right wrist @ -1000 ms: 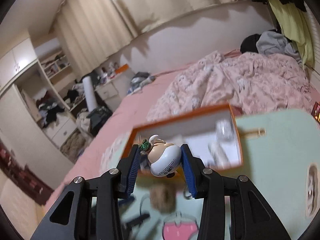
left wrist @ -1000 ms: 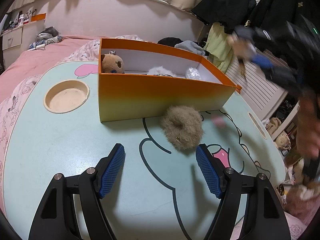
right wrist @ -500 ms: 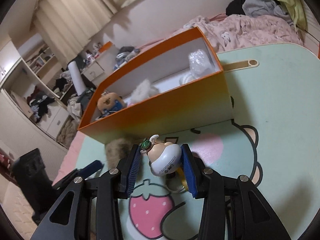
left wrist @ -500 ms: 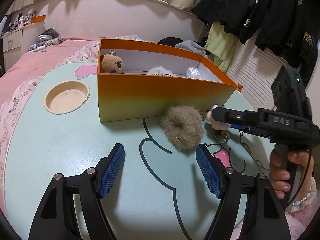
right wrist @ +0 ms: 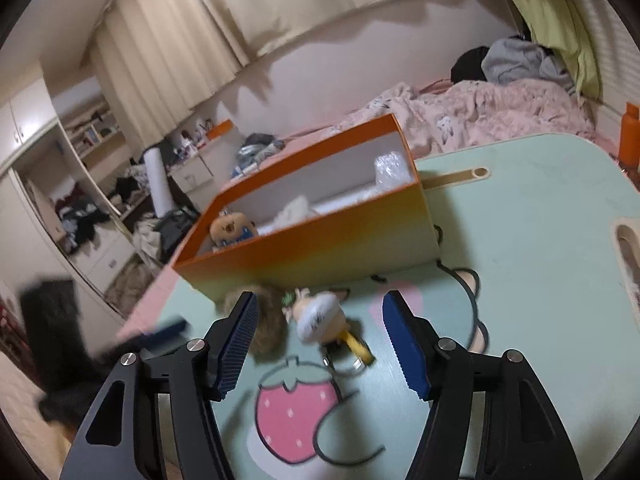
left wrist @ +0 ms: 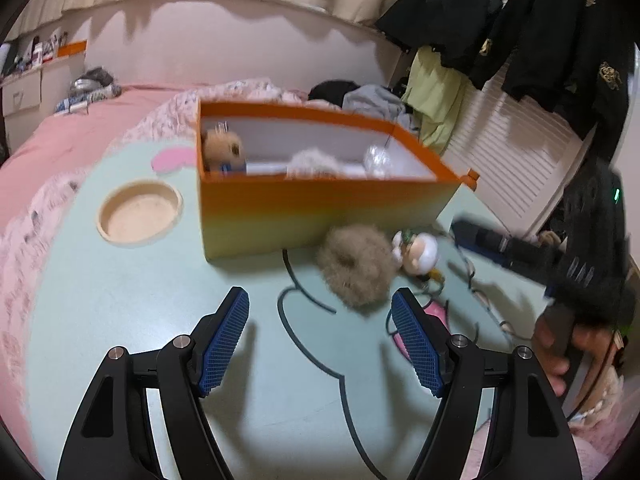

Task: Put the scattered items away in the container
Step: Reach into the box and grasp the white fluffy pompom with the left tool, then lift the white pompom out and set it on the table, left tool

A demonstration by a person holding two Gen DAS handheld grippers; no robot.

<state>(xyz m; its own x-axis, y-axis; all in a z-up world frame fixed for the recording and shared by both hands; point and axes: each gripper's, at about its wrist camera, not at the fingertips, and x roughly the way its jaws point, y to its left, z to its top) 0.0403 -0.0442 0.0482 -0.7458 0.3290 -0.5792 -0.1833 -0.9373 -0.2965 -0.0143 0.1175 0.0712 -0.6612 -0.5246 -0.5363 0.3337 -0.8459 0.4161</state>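
Observation:
An orange box [left wrist: 320,204] [right wrist: 316,252] stands on the mint-green table [left wrist: 120,300] with a brown plush, a white fluffy item and clear wrap inside. In front of it lie a brown fuzzy pom-pom [left wrist: 356,266] [right wrist: 266,330] and a small white figure keychain [left wrist: 418,250] [right wrist: 320,316]. My right gripper [right wrist: 318,338] has its jaws opening around the figure, which lies on the table free of the pads. My left gripper [left wrist: 320,338] hovers open just short of the pom-pom, holding nothing.
A round cup recess [left wrist: 140,216] sits in the table left of the box. A slot handle [right wrist: 628,248] is cut near the table's right edge. Pink bedding [right wrist: 480,116] lies behind, clothes hang at right [left wrist: 520,40]. A hand [left wrist: 560,344] grips the right tool.
The right gripper came down from above the box to the table and opened, leaving the figure lying beside the pom-pom. The left gripper stayed put and open.

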